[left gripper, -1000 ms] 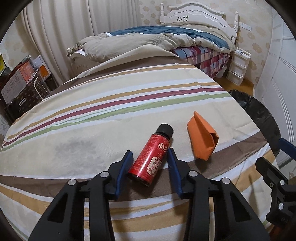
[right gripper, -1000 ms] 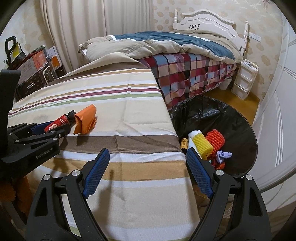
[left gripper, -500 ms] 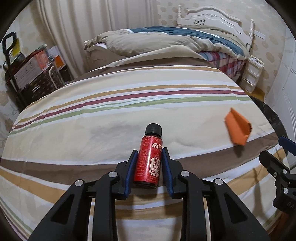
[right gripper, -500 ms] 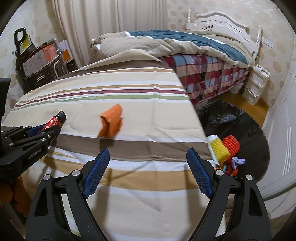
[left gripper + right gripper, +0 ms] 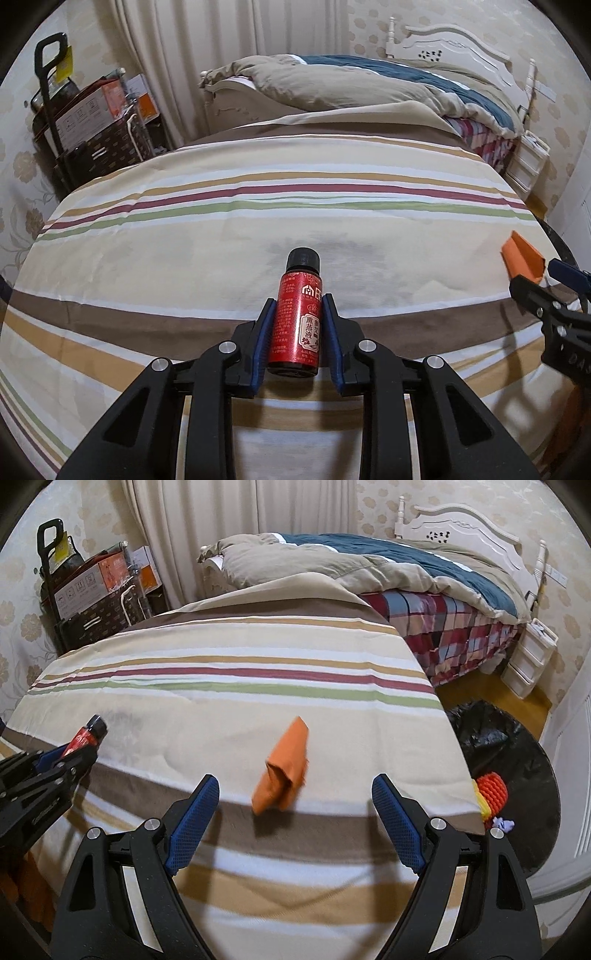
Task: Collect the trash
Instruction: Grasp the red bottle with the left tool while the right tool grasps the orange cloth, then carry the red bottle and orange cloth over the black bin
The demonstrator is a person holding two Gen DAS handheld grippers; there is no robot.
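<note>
- Your left tool (image 5: pixel 297 321) squeezes the red bottle (image 5: pixel 300 317) above the striped desk (image 5: pixel 184 258).
- Your right tool (image 5: pixel 295 805) is wide open, with the orange paper (image 5: pixel 284 771) lying just ahead.

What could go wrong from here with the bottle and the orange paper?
The left gripper holds the bottle only by its lower body, so it might slip or tip on the way to the bin. The orange paper is light; the open right gripper may push it instead of gripping it.
</note>
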